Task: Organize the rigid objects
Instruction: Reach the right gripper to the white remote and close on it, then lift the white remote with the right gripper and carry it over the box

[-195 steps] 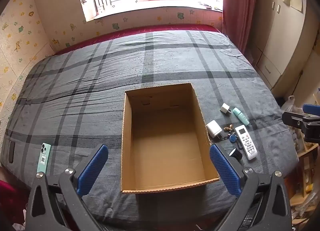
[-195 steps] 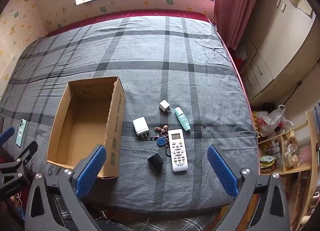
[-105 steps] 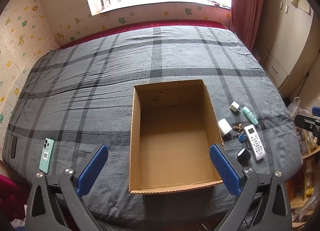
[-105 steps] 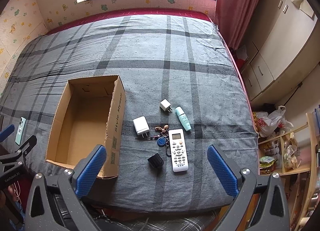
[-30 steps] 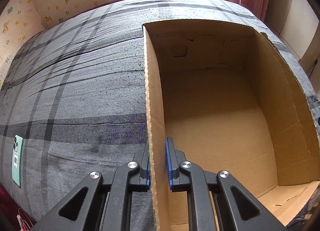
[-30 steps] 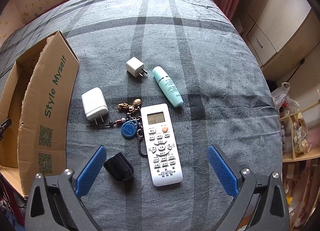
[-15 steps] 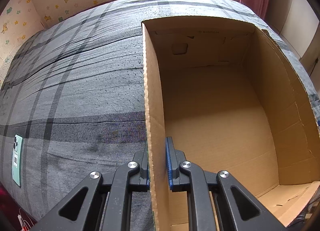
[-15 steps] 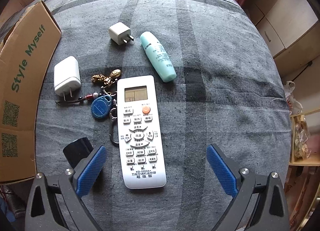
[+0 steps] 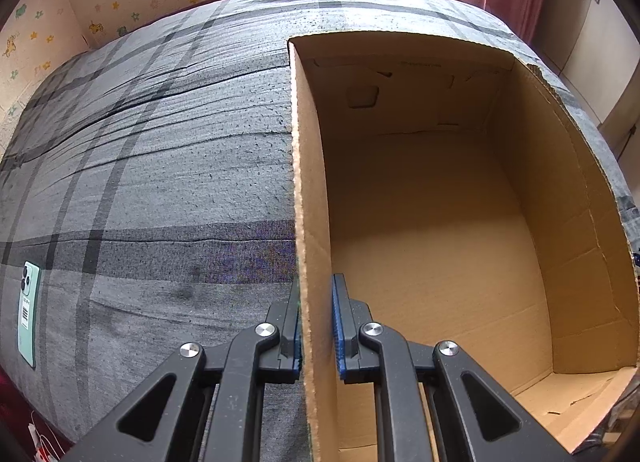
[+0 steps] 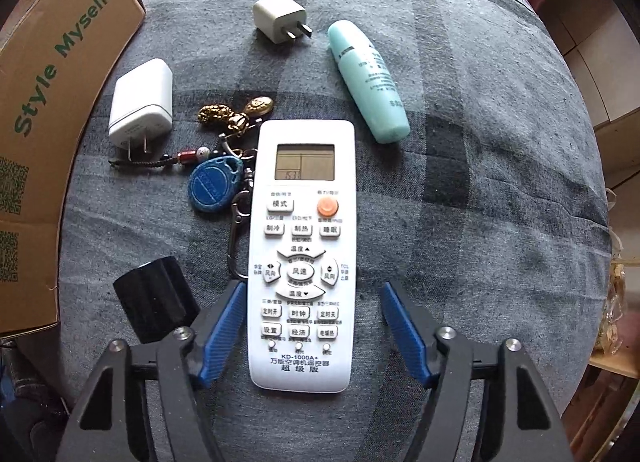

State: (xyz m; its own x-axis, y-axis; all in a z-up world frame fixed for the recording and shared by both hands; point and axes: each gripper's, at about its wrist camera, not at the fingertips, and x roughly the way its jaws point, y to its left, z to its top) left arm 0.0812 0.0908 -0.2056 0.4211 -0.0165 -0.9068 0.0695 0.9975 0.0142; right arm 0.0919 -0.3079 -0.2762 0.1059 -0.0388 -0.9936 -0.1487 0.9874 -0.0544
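My left gripper (image 9: pixel 316 322) is shut on the left wall of the empty cardboard box (image 9: pixel 312 166), one finger outside and one inside. The box's outer side reads "Style Myself" in the right wrist view (image 10: pixel 48 74). My right gripper (image 10: pixel 312 326) is open, its fingers on either side of the lower half of the white remote control (image 10: pixel 302 246); the left finger is close to the remote and the right one stands apart. A black cap (image 10: pixel 154 302) lies just left of the left finger.
On the grey plaid bed sheet (image 10: pixel 480 202) lie a keyring with a blue tag (image 10: pixel 216 182), a large white charger (image 10: pixel 142 102), a small white charger (image 10: pixel 280 18) and a teal tube (image 10: pixel 368 82). A green phone (image 9: pixel 28 302) lies near the bed's left edge.
My right gripper has dropped down over the remote and narrowed around it. My left gripper has kept its hold on the box wall.
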